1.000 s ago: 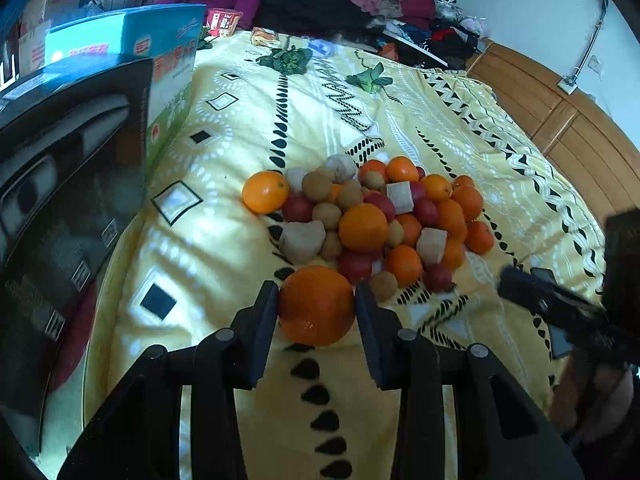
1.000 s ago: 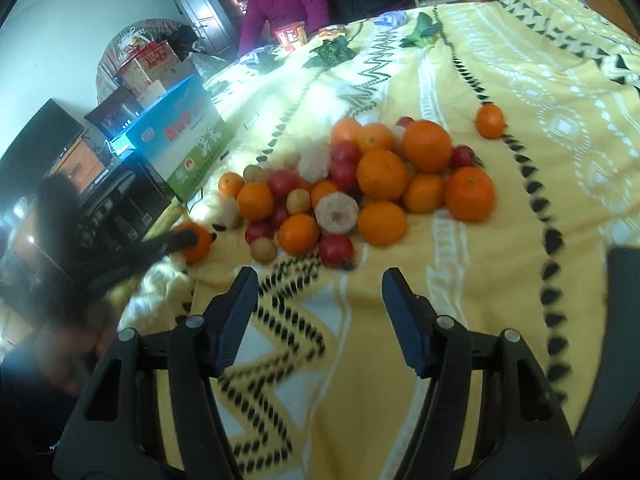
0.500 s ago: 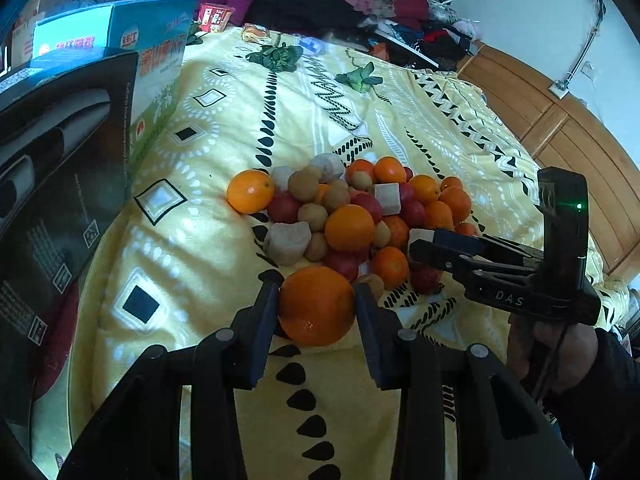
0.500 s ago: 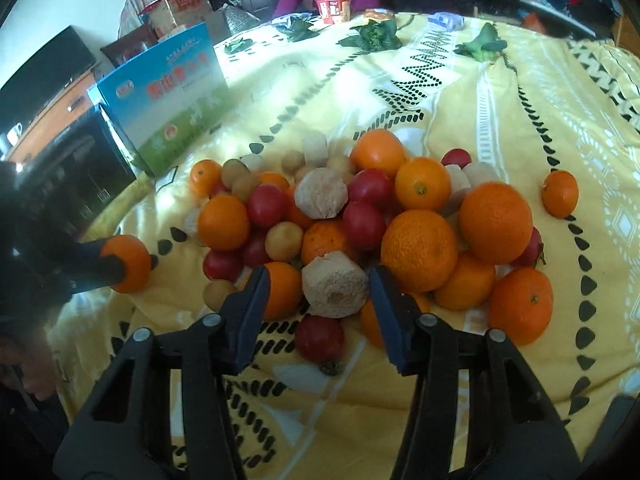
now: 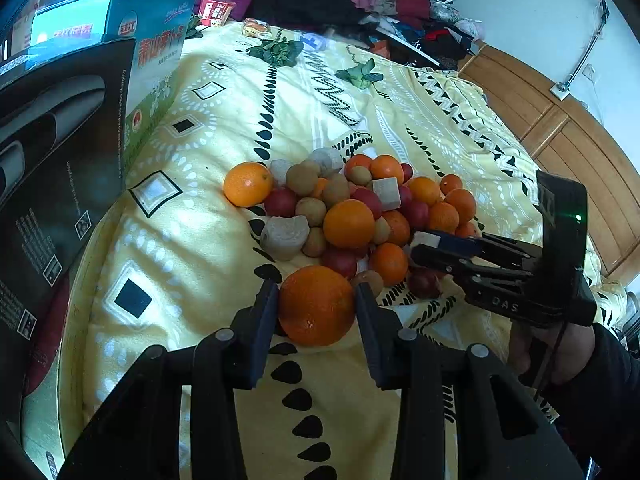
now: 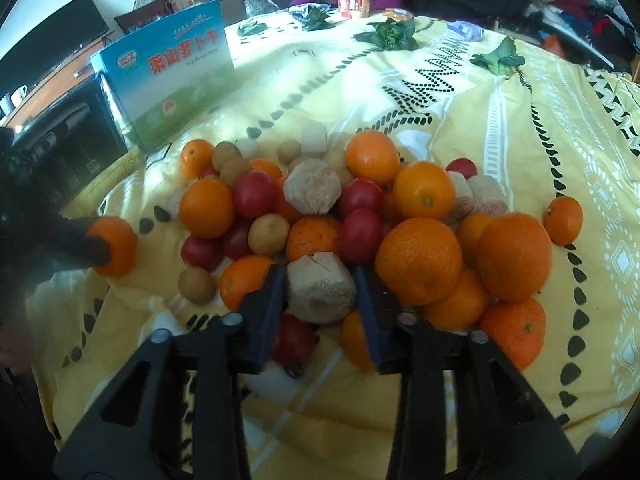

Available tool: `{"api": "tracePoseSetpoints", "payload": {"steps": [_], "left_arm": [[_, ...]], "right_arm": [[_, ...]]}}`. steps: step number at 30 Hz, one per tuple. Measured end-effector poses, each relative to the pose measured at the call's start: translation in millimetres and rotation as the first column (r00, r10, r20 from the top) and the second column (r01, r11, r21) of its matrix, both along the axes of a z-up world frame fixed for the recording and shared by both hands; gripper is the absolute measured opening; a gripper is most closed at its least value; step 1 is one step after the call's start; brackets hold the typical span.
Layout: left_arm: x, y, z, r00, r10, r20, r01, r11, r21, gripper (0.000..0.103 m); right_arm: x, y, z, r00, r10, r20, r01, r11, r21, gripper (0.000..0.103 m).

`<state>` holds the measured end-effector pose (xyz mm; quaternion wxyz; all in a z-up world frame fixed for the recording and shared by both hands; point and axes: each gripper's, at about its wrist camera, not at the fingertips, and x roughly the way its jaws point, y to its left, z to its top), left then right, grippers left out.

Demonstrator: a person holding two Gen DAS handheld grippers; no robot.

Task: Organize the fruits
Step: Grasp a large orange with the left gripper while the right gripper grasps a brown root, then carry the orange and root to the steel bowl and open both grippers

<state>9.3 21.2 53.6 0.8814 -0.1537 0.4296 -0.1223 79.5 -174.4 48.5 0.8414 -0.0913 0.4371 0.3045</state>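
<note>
Fruits (image 6: 360, 216) lie in one heap on the yellow patterned blanket (image 5: 168, 240): oranges, small red fruits, small brown round ones and some pale rough chunks, all touching each other. In my left gripper (image 5: 316, 304) I hold a big orange (image 5: 316, 306); both black fingers press on its sides, and it sits just in front of the heap, near the blanket. My right gripper (image 6: 322, 292) is at the near edge of the heap. Its jaws have just been closing, and now they are narrow, with a pale rough chunk (image 6: 320, 288) between them; the pads touch it on both sides. Under this chunk I see a red fruit (image 6: 294, 340), and to the right of it a large orange (image 6: 420, 260). One small orange (image 6: 564, 220) lies alone on the blanket, apart from the heap on the right. Behind the heap, on the left, a blue and green box (image 6: 168, 76) stands upright beside a black box (image 5: 52, 152).
</note>
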Motion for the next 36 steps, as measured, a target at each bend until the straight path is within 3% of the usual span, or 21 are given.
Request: {"api": "tracePoseSetpoints", "payload": {"steps": [5,11,17,21,27,33,36], "left_arm": [[-3.6,-0.3,9.0,1.0,0.012,0.022,-0.012,1.0,0.015,0.04],[-13.9,5.8,38.0,0.995,0.037,0.088,-0.041,0.998,0.043,0.04],[-34.3,34.8,83.0,0.979,0.101,0.179,-0.113,0.992,0.053,0.04],[-57.5,73.0,116.1,0.952,0.183,0.244,-0.202,0.978,0.055,0.04],[-103.5,158.2,149.5,0.883,0.364,0.297,-0.396,0.917,0.054,0.04],[-153.1,248.1,157.8,0.783,0.537,0.313,-0.576,0.816,0.04,0.04],[-169.3,281.2,150.0,0.746,0.594,0.3,-0.631,0.775,0.032,0.04]], "right_arm": [[-14.1,-11.7,13.2,0.999,-0.053,0.003,0.052,0.997,0.051,0.036],[-45.4,-2.8,54.2,0.99,-0.121,0.07,0.116,0.99,0.075,0.036],[-58.9,38.7,94.0,0.987,-0.096,0.125,0.092,0.995,0.039,0.036],[-67.9,78.8,124.3,0.984,-0.041,0.175,0.035,0.999,0.038,0.036],[-90.7,164.8,165.7,0.964,0.1,0.246,-0.114,0.993,0.043,0.036],[-119.1,259.9,189.5,0.921,0.253,0.295,-0.275,0.961,0.036,0.036],[-132.7,303.0,191.2,0.899,0.326,0.292,-0.347,0.938,0.021,0.036]]}}
